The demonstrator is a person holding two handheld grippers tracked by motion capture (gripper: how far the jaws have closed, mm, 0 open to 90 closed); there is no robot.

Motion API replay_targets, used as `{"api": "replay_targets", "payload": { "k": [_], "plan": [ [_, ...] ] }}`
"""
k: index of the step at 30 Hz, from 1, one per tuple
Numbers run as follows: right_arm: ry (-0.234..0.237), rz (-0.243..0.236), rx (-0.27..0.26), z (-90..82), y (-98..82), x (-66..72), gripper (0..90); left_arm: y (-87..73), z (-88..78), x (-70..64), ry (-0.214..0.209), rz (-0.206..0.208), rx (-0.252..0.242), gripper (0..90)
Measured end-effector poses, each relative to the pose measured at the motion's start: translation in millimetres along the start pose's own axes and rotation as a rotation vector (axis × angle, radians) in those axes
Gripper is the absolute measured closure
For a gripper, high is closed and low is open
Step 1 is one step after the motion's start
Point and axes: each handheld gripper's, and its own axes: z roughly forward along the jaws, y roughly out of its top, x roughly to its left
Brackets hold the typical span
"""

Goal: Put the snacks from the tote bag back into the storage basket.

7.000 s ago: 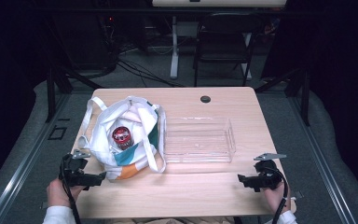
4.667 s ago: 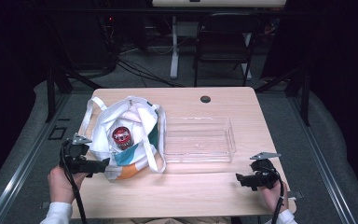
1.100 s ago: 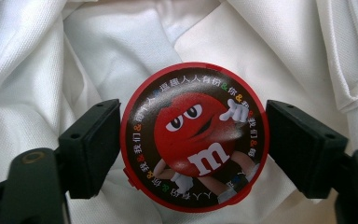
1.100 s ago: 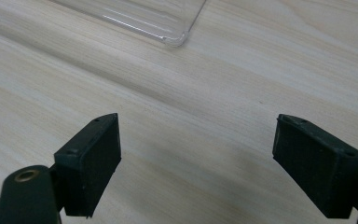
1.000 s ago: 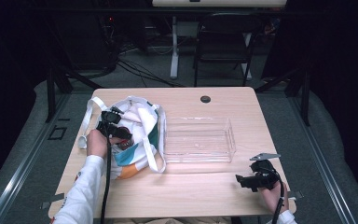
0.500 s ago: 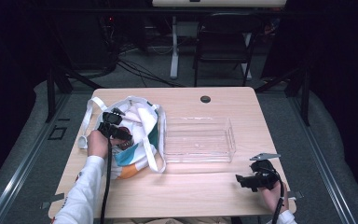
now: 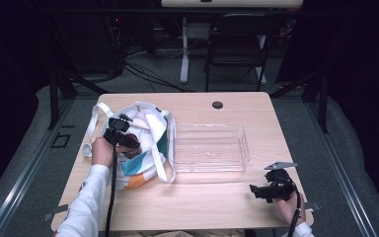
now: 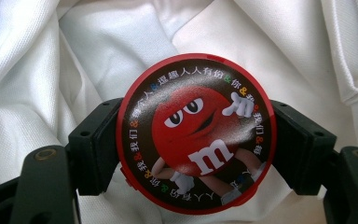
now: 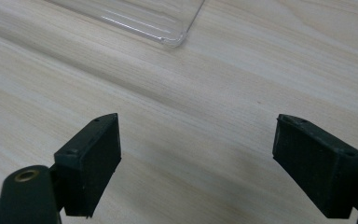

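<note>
A round red M&M's tin [image 8: 196, 133] lies inside a white tote bag [image 7: 150, 129] at the table's left. My left gripper [image 8: 196, 140] is down in the bag, its two black jaws pressed against the tin's left and right sides. In the high view the left gripper [image 7: 123, 140] hangs over the bag's mouth and covers the tin. My right gripper [image 7: 256, 190] rests low over the bare wood near the table's front right, and in the right gripper view my right gripper [image 9: 198, 163] stands open with nothing between its jaws.
A clear plastic tray [image 7: 209, 148] sits mid-table, right of the bag; its corner [image 9: 172, 39] lies just ahead of the right gripper. A small black grommet [image 7: 217, 104] marks the table's far edge. A chair [image 7: 234, 44] stands beyond the table.
Over seven seconds my left gripper went from the table's front left edge up into the bag and closed around the tin. The right gripper stayed where it was.
</note>
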Motion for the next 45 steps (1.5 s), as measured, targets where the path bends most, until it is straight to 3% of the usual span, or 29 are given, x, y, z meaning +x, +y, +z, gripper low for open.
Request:
{"api": "replay_targets", "payload": {
  "k": [21, 32, 37, 45],
  "plan": [
    [-0.001, 0.008, -0.004, -1.0, -0.8, -1.7, 14.8, 3.4, -20.5, -3.2, -0.001, 0.027, -0.027, 26.0],
    [0.001, 0.003, -0.004, -1.5, -0.6, -2.3, 14.8, 3.4, -31.1, -6.4, -0.026, 0.032, -0.039, 26.0],
    [0.005, 0.0, -0.003, -1.5, -0.2, -2.3, 14.8, 7.0, -39.3, -7.8, -0.018, 0.04, -0.036, 26.0],
    [0.006, -0.001, -0.007, -1.3, -0.3, -2.3, 14.8, 16.8, -61.1, -11.9, -0.008, 0.051, -0.071, 26.0]
  ]
}}
